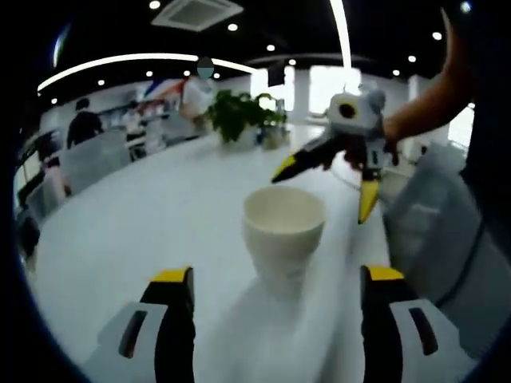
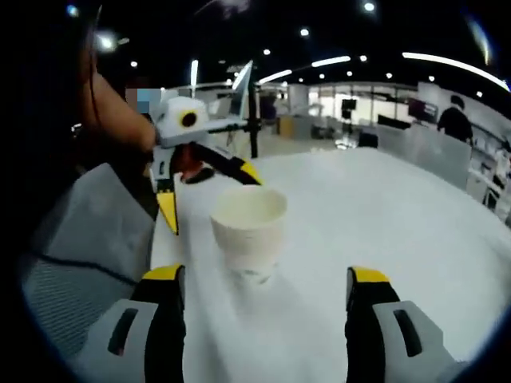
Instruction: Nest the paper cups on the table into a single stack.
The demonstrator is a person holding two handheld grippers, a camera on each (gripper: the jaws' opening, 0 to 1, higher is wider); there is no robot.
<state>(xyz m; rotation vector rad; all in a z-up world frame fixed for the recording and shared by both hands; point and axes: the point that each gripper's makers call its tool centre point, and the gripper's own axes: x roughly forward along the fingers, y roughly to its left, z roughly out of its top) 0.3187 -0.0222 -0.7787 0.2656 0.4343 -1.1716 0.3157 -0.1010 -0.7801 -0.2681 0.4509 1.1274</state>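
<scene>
A white paper cup stands upright on the white table. My left gripper is open, its yellow-tipped jaws spread wide just short of the cup, touching nothing. From the opposite side, my right gripper is open as well, and the cup sits a little beyond its jaws. Each gripper shows in the other's view past the cup, held by a hand with jaws spread: the right gripper and the left gripper. Whether the cup is single or nested, I cannot tell.
A grey chair stands at the table's near edge beside the person's arm. A potted plant sits at the table's far end. People and desks fill the office behind.
</scene>
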